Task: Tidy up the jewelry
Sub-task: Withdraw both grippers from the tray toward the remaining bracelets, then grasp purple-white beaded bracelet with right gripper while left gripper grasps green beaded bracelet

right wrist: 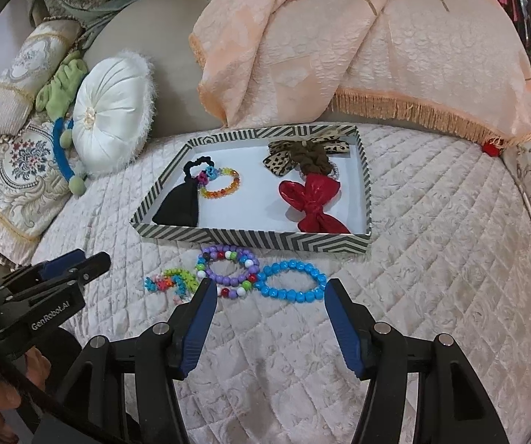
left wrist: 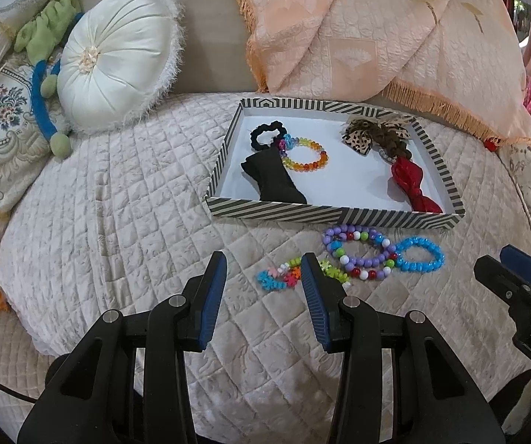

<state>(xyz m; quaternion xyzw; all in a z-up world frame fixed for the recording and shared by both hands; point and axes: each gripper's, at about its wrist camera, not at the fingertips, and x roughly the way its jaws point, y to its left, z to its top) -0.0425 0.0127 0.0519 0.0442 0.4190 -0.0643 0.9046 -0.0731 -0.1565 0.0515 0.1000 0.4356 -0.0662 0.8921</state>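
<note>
Bracelets: the blue bead bracelet (right wrist: 290, 283) lies just beyond my right gripper (right wrist: 269, 290), jaws wide, empty; I should straddle one side, then pinch.

Glossy plastic bead bracelets (right wrist: 290, 286); shiny red bow (right wrist: 311, 199); quilted satin-like bedspread (right wrist: 432, 240); matt cardboard box (right wrist: 250, 238).

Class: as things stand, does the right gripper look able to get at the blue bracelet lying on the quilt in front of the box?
Probably yes. The right gripper is open and empty, the blue bracelet lies just ahead between its fingers, and nothing covers it. The purple bracelet touches its left end.
</note>
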